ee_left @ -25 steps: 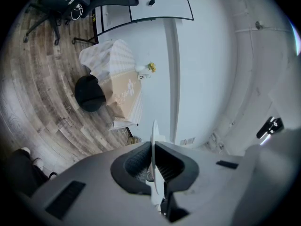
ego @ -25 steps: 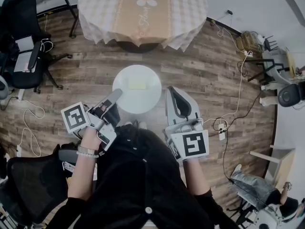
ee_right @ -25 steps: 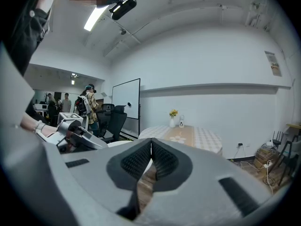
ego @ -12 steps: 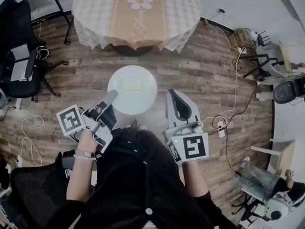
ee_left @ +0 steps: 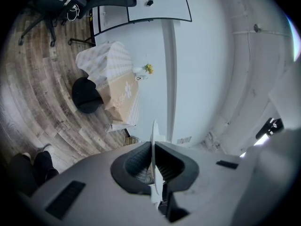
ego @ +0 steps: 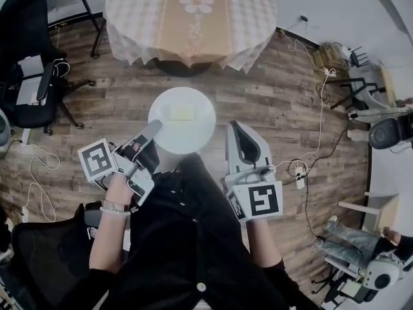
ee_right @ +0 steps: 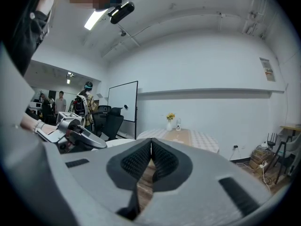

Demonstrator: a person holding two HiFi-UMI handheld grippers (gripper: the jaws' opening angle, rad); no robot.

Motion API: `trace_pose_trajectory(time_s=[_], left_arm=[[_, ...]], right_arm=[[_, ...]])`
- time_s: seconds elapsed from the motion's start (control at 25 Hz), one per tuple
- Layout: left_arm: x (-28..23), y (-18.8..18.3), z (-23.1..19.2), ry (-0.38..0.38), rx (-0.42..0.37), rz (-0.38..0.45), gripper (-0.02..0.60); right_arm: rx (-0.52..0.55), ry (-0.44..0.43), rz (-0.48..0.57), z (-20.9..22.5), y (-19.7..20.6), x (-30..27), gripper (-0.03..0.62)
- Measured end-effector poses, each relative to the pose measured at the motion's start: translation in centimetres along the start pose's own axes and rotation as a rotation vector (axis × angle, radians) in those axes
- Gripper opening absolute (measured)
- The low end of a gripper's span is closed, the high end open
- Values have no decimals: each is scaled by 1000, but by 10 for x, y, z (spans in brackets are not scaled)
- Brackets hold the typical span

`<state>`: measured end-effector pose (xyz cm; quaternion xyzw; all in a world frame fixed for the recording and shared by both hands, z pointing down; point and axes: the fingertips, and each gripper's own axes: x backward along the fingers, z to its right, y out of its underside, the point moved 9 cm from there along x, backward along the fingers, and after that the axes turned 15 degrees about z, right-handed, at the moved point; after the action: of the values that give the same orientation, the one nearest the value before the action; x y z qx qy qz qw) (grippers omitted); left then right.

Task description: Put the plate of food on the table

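Wooden floor (ego: pixel 110 105), clothed table (ego: pixel 139 11), gripped plate (ego: pixel 187 137)

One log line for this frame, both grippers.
left gripper: shut on plate rim | right gripper: shut, empty | plate: held above floor, short of table

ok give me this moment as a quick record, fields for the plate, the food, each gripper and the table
plate: white, round, held in the air over the wood floor
food: one pale yellow piece on the plate
left gripper: jaws shut on the plate's rim
right gripper: jaws together, nothing between them, beside the plate and apart from it
table: round, checked cloth with a tan runner, ahead of the person
task state: plate not yet on the table
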<state>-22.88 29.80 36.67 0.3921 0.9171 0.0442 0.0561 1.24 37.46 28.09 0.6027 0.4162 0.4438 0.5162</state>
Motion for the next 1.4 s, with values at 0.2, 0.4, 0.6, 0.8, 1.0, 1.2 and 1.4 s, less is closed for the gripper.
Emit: trace_pose_trajectory(time_s=[0.2, 0.4, 0.6, 0.8, 1.0, 1.2, 1.4], left_arm=[[0, -1, -1, 7, -7, 18, 9], [-16, 0, -1, 3, 1, 35, 9], [-33, -5, 3, 2, -12, 52, 9], [-69, -11, 9, 9, -2, 73, 9], [-90, -15, 14, 0, -8, 101, 9], [-113, -20, 22, 1, -5, 139, 9], [-135, -26, 25, -10, -6, 174, 9]], right_arm=[[1, -14, 1, 4, 3, -4, 0], [-6, -40, 7, 21, 9, -19, 0], [-17, -61, 14, 33, 12, -36, 0], [-31, -83, 15, 65, 16, -67, 0], [-36, -118, 20, 86, 18, -91, 0], [-43, -157, 25, 108, 16, -117, 0], [-51, -189, 32, 127, 19, -139, 0]])
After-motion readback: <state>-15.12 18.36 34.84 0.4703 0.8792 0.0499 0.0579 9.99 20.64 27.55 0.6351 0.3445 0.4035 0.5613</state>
